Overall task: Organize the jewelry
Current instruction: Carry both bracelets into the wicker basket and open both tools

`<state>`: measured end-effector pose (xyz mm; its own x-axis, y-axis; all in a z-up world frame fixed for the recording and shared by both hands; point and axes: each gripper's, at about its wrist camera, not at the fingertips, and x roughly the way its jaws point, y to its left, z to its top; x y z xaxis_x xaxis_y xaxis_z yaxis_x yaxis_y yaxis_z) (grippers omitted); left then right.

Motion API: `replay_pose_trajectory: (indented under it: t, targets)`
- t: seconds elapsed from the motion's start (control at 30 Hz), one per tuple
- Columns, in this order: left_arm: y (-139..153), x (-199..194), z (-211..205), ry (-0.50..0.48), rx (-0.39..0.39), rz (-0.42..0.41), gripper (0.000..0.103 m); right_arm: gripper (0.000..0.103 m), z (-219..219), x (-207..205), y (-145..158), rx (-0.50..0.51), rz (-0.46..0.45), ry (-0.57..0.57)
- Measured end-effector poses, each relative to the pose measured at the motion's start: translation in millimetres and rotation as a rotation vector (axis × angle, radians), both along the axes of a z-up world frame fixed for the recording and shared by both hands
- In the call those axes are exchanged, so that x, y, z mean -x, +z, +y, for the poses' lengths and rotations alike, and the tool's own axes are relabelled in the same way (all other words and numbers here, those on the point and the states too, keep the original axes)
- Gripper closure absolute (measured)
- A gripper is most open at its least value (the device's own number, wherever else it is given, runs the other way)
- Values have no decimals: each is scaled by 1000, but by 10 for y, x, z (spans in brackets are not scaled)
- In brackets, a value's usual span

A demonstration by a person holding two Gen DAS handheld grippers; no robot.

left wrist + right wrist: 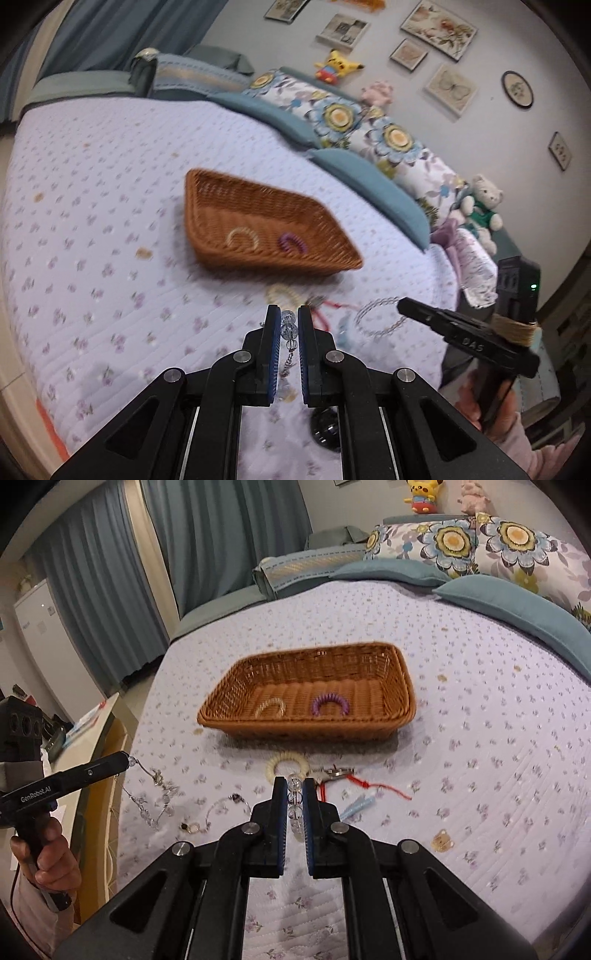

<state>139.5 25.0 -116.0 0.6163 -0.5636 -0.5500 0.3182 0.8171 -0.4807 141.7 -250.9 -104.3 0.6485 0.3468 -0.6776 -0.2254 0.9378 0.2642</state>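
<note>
A brown wicker basket [207, 188] [402, 694] sits on the bed with a cream coil ring [242, 238] [269, 706] and a purple coil ring [291, 242] [330, 702] inside. My left gripper [288, 312] is shut on a clear crystal bead chain [289, 326], which hangs from it above the bedspread [147, 775]. My right gripper [294, 784] is shut on a clear bead bracelet [294, 794]; its bead loop [380, 317] dangles from its tip in the left wrist view. A cream coil ring [286, 764], a red cord charm [343, 775] and a beaded bracelet [221, 808] lie loose in front of the basket.
Floral and blue pillows [332, 122] [498, 554] line the bed's far side, with plush toys [484, 206] beyond. A small bear clip [441, 840] and a blue item [356, 805] lie on the quilt. A side table [92, 734] stands left of the bed.
</note>
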Motion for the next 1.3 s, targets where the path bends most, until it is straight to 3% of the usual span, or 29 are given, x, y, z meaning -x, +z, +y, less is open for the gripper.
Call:
replay_pose_trajectory:
  t: [0.3,0.5,0.77,0.97,1.13,1.3]
  targets:
    - [421,-330,-166,-59,11,-85,94,94,-20,-321,266,-5,-51,5]
    - [535,-835,-377,-84,18,-105,94,94,37,-835,382,7,-86,10]
    - [116,-1710,-727,-119,14,-24,94,94,211,-1734,-25,19,15,50]
    - [-287,-2129,-832,-105,20,60,94,94,222,-2168,-370,25,102,72]
    - [-646,-2328,-817,-61,-26,161,94,94,102,-2305,-600,65,153,10]
    - [-729,-2292,-750,-52,-24,185,94,92,14,-2276,-720,56,190,-14]
